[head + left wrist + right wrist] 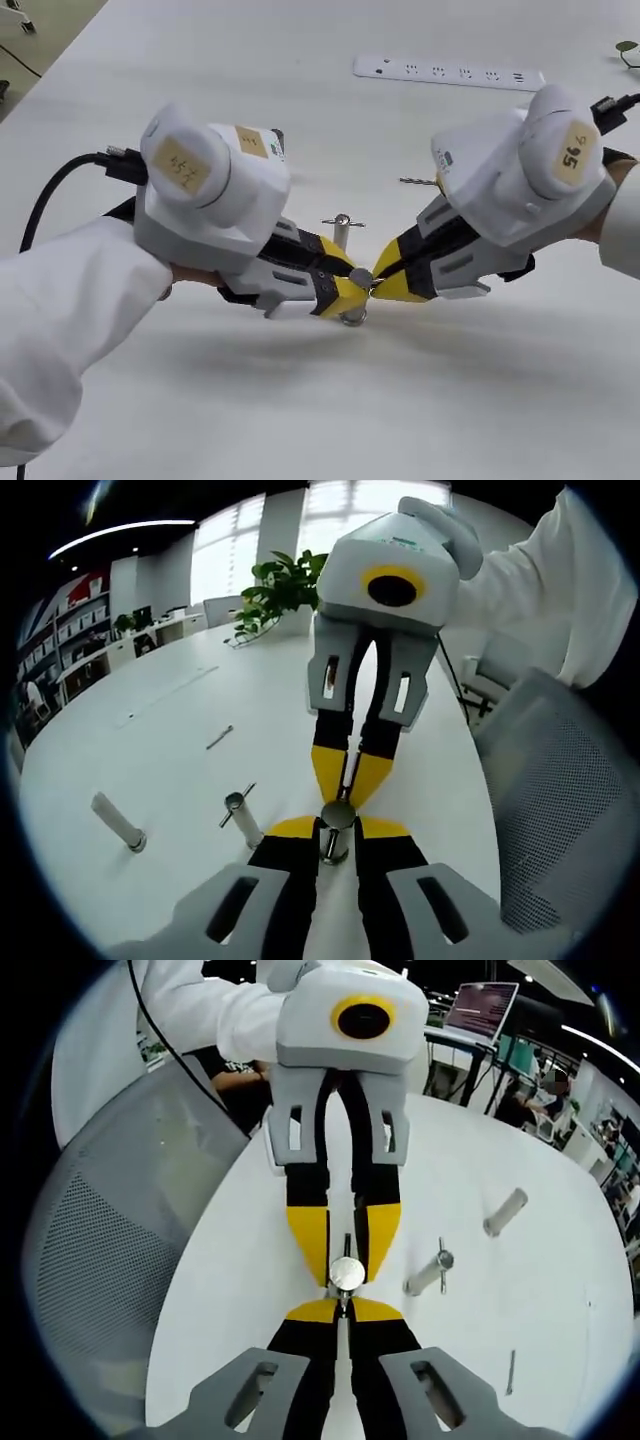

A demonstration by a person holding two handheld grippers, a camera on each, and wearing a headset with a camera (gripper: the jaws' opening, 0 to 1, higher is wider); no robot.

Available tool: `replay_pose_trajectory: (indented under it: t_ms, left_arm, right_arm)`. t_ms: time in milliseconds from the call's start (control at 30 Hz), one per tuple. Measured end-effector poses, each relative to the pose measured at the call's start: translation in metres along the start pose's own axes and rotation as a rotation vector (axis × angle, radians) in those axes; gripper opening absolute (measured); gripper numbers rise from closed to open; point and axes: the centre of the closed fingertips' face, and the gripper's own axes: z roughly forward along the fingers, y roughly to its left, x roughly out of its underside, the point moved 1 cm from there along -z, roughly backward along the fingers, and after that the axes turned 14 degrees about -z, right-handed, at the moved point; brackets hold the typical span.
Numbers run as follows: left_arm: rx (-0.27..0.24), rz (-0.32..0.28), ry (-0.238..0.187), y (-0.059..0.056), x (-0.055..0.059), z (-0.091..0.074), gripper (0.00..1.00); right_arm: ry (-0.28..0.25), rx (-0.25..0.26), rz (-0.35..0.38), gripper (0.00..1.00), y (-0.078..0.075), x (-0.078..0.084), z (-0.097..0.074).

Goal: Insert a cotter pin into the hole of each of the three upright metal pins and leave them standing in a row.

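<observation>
White bench top (pixel 300 400), open office behind. Left gripper (pixel 337 832) is clamped on the near metal pin (pixel 337 818), holding it upright on its base. Right gripper (pixel 343 1312) is pinched tight on a cotter pin (pixel 346 778), its tip at the pin's head. Cannot tell whether it has entered the hole.

Second metal pin (pixel 341 238) stands just behind with a fitted cotter pin (pixel 328 221) crosswise. Third metal pin (pixel 118 822) stands bare, further along. Spare cotter pin (pixel 418 182) lies loose beyond.

Risks, as I judge them:
- A tip off-axis would skate past the hole or bend.
- A sideways push could twist the near pin in its clamp.
- Either gripper could knock the finished neighbour over.
</observation>
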Motion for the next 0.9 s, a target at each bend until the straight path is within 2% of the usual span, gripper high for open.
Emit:
replay_pose_trajectory:
  t_ms: [67, 233, 333, 433, 533, 700, 733, 800, 900]
  left_arm:
    - [-0.001, -0.033, -0.002, 0.000, 0.001, 0.000, 0.11]
    - [-0.022, -0.013, -0.001, 0.003, 0.004, -0.001, 0.19]
    - [-0.033, -0.049, -0.052, 0.004, -0.001, -0.007, 0.25]
    - [-0.044, -0.050, -0.067, 0.004, -0.002, -0.013, 0.29]
    - [-0.058, -0.068, -0.140, 0.004, -0.012, -0.022, 0.33]
    - [-0.056, -0.075, -0.168, 0.001, -0.014, -0.035, 0.48]
    - [-0.048, -0.071, -0.187, 0.000, -0.015, -0.039, 0.52]
    - [-0.017, -0.144, -0.244, -0.003, -0.018, -0.044, 0.54]
    - [-0.053, -0.133, -0.260, 0.002, -0.016, -0.052, 0.59]
  right_arm:
    - [-0.004, -0.002, 0.009, 0.00, 0.001, -0.001, -0.001]
    - [-0.029, 0.022, 0.033, 0.08, 0.001, -0.006, -0.001]
    - [-0.031, 0.035, 0.044, 0.11, 0.001, -0.006, 0.000]
    - [-0.042, 0.046, 0.068, 0.12, 0.000, -0.006, 0.001]
    - [-0.060, 0.067, 0.093, 0.12, -0.003, -0.007, 0.000]
    - [-0.089, 0.090, 0.123, 0.12, -0.007, -0.012, -0.002]
    - [-0.091, 0.094, 0.126, 0.12, -0.007, -0.012, -0.002]
    - [-0.094, 0.100, 0.131, 0.12, -0.008, -0.013, -0.002]
    - [-0.094, 0.101, 0.139, 0.12, -0.007, -0.012, -0.001]
